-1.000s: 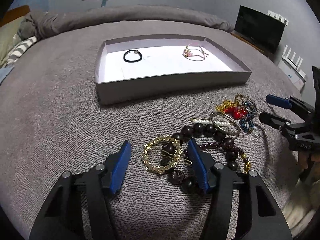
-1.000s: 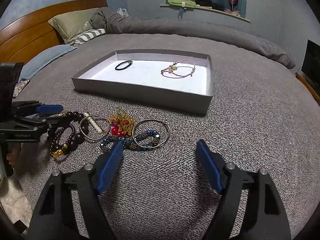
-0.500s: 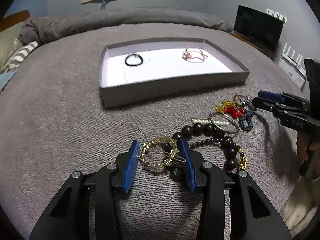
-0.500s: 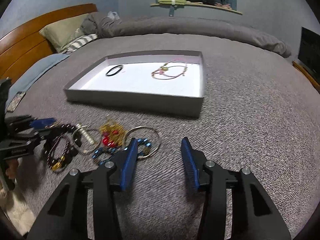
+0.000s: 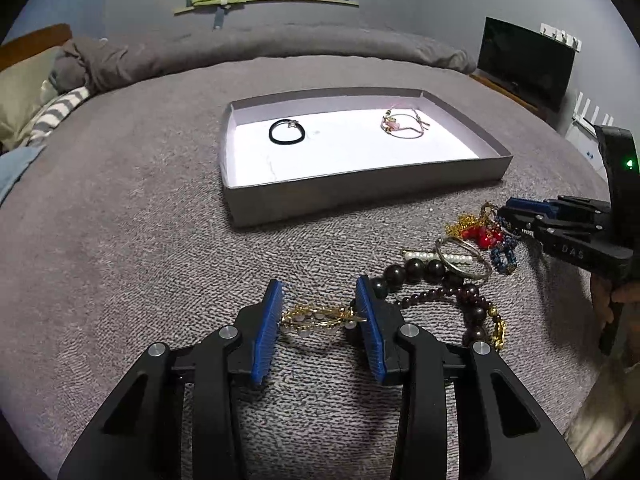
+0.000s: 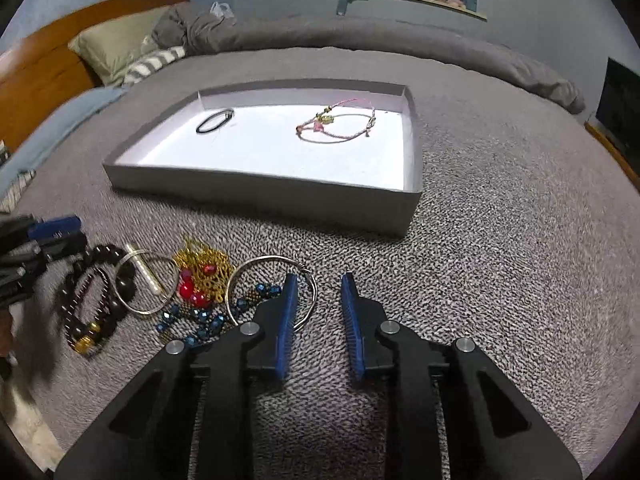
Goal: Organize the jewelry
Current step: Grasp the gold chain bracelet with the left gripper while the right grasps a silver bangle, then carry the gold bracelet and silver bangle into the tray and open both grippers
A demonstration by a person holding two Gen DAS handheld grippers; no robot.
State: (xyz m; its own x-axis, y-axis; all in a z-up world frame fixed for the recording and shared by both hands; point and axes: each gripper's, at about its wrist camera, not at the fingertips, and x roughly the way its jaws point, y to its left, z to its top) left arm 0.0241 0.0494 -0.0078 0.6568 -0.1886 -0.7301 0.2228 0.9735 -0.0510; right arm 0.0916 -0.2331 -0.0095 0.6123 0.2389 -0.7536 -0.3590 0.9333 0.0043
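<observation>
So the whole scene is being played out on a bed [image 5: 120, 240] covered in a nubby grey knit blanket, with a wooden headboard [image 6: 48, 64], an olive pillow [image 6: 116, 44] and a striped one being seen at the far side. A wall shelf [image 5: 264, 0] is being cluttered with clothes, and a dark TV screen [image 5: 524, 64] is being shown off to the right.

A shallow grey cardboard tray [image 5: 360, 192] with a white floor is being used for the sorted stuff: a black elastic hair tie [image 5: 287, 132] and a thin pink cord bracelet [image 5: 404, 126] are being kept well apart inside it.

Nearer, the loose pile is being left on the blanket: chunky dark wooden beads [image 5: 416, 270], a finer maroon bead strand [image 5: 448, 292], a silver bangle [image 5: 464, 258] over a pearl bar clip [image 5: 424, 256], a gold filigree piece with red stones [image 6: 202, 274], faceted blue beads [image 6: 208, 320] and a big thin metal hoop [image 6: 272, 290].

The left gripper [image 5: 320, 316] is being closed onto a gold-and-pearl chain bracelet [image 5: 320, 318], which is being pinched between its ribbed blue pads just above the blanket. The right gripper [image 6: 319, 300] is being held partly open with nothing between its pads, its left pad being laid over the hoop's edge.
</observation>
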